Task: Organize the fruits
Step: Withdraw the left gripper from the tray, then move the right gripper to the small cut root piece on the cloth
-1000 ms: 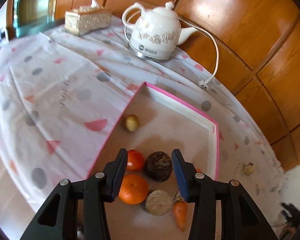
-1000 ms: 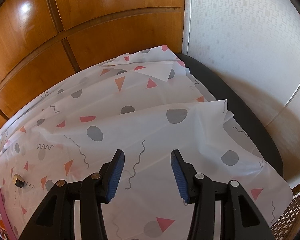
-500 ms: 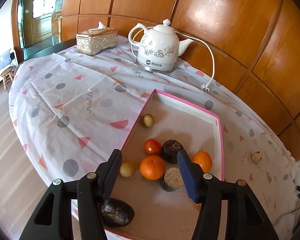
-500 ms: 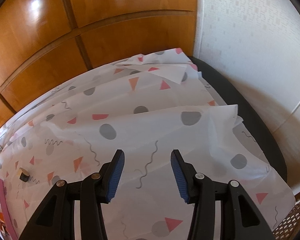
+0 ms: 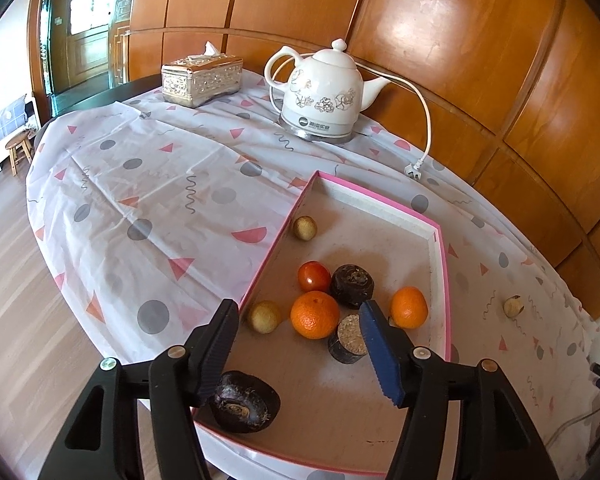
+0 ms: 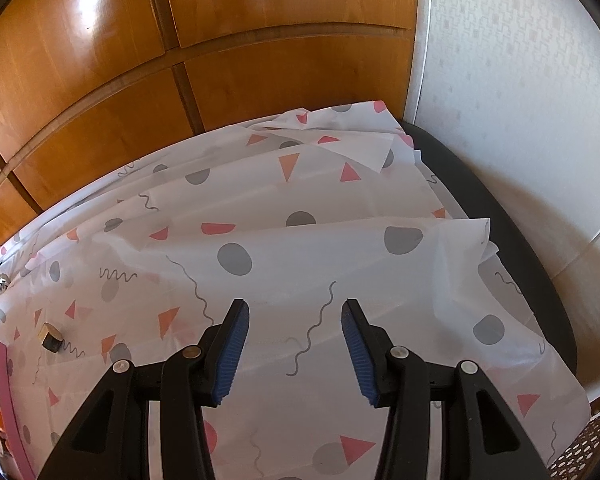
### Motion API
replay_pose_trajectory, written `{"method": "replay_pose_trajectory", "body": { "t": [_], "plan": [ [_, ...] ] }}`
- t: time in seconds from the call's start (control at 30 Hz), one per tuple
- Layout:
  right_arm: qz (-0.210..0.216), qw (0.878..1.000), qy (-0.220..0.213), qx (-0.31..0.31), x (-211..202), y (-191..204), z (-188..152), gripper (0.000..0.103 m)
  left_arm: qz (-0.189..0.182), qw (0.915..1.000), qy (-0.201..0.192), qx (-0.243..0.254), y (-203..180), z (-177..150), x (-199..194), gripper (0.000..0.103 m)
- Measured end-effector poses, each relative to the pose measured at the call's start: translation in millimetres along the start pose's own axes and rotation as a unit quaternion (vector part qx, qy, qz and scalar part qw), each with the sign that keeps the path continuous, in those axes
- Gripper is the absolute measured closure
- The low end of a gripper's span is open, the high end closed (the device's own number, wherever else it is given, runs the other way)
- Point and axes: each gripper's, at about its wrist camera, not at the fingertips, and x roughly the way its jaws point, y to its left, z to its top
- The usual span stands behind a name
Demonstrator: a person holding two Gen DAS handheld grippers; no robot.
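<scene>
A pink-rimmed tray (image 5: 444, 280) on the patterned tablecloth holds two oranges (image 5: 315, 314) (image 5: 409, 307), a red tomato (image 5: 313, 275), dark round fruits (image 5: 352, 285) (image 5: 245, 401), a cut dark piece (image 5: 349, 343) and two small tan fruits (image 5: 304, 227) (image 5: 264, 316). My left gripper (image 5: 300, 354) is open and empty above the tray's near part. One small tan-and-dark fruit (image 5: 513, 306) lies on the cloth right of the tray; it also shows in the right wrist view (image 6: 52, 336). My right gripper (image 6: 296, 348) is open and empty over bare cloth, the tray's edge (image 6: 4, 376) at far left.
A white electric kettle (image 5: 322, 98) with a cord and plug (image 5: 414, 170) stands behind the tray. A silver tissue box (image 5: 202, 79) sits at the back left. Wood panelling runs behind the table. The table's dark edge (image 6: 500, 216) and a white wall are to the right.
My left gripper has pulled back and up from the tray, so more of the tray and fruits shows. My right gripper has shifted slightly; its view has turned a little.
</scene>
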Motion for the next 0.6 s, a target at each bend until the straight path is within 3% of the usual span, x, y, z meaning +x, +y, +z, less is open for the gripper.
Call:
{"method": "replay_pose_trajectory", "body": {
  "t": [0.17,0.6],
  "plan": [
    [0.03,0.999,-0.001,-0.03,0,14,-2,0.054,0.004,0.9999,0.001,-0.011,8,-2,0,0.038],
    [0.052,0.993,0.006,-0.101,2,43,-12,0.054,0.023,0.9984,0.006,-0.051,34,-4,4,0.034]
  ]
}}
